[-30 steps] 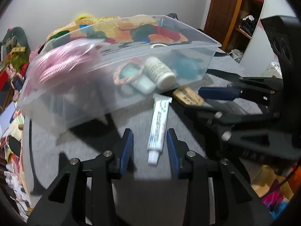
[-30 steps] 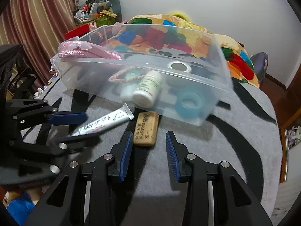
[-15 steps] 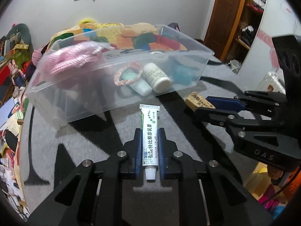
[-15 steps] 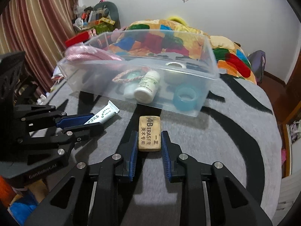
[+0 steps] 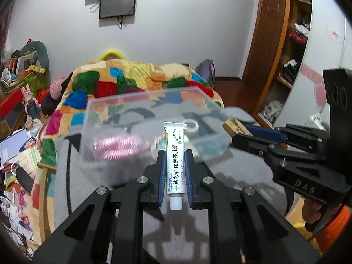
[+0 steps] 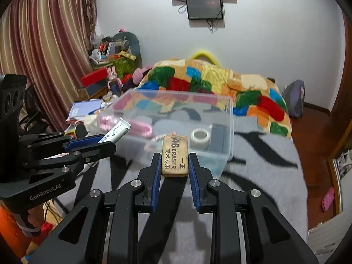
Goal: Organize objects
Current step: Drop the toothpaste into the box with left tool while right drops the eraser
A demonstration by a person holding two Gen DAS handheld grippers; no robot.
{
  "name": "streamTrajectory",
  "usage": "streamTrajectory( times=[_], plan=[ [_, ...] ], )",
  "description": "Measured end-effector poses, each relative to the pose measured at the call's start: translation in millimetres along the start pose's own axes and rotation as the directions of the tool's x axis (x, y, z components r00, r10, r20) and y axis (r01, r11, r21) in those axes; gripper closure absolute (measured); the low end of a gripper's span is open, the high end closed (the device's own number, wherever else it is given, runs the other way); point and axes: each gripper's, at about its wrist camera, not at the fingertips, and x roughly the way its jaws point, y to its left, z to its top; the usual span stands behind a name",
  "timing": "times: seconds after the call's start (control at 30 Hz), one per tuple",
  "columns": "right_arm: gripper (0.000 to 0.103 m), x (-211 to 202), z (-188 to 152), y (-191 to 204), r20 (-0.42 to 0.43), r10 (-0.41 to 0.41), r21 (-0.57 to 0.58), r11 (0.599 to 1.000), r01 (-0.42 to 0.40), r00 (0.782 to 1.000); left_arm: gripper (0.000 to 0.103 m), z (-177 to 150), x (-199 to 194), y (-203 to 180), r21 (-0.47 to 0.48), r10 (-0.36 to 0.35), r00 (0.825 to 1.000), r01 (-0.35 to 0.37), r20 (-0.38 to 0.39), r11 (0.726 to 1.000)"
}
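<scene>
My left gripper (image 5: 175, 154) is shut on a white ointment tube (image 5: 175, 158) and holds it up off the grey table, in front of the clear plastic bin (image 5: 105, 136). My right gripper (image 6: 174, 157) is shut on a tan eraser (image 6: 175, 155), also lifted, just before the bin (image 6: 228, 136). The bin holds a pink coiled item (image 5: 118, 146) and a tape roll (image 6: 200, 138). Each gripper shows in the other's view: the right gripper (image 5: 253, 132) with the eraser (image 5: 235, 126), the left gripper (image 6: 88, 142) with the tube (image 6: 115, 132).
The grey cloth with black stripes (image 6: 264, 165) covers the table. A bed with a colourful blanket (image 5: 132, 81) lies behind the bin. Clutter and books (image 5: 19, 154) sit at the left. A wooden door and shelves (image 5: 286, 44) stand at the right.
Both grippers closed on their objects, the left on the tube and the right on the eraser, then lifted them off the table towards the bin's rim.
</scene>
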Motion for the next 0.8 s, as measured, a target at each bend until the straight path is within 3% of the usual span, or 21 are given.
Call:
streamTrajectory(
  times=[0.27, 0.57, 0.8],
  plan=[
    [0.081, 20, 31, -10, 0.021, -0.047, 0.011, 0.999, 0.047, 0.999, 0.088, 38, 26, 7, -0.010, 0.007, 1.000, -0.007, -0.011, 1.000],
    [0.081, 74, 34, -32, -0.097, -0.059, 0.038, 0.997, 0.063, 0.994, 0.088, 48, 84, 12, -0.007, 0.043, 0.992, -0.044, -0.117, 0.999],
    [0.081, 91, 25, -30, -0.150, -0.047, 0.023, 0.998, 0.051, 0.988, 0.087, 42, 99, 12, -0.006, 0.034, 0.986, -0.036, -0.161, 0.999]
  ],
)
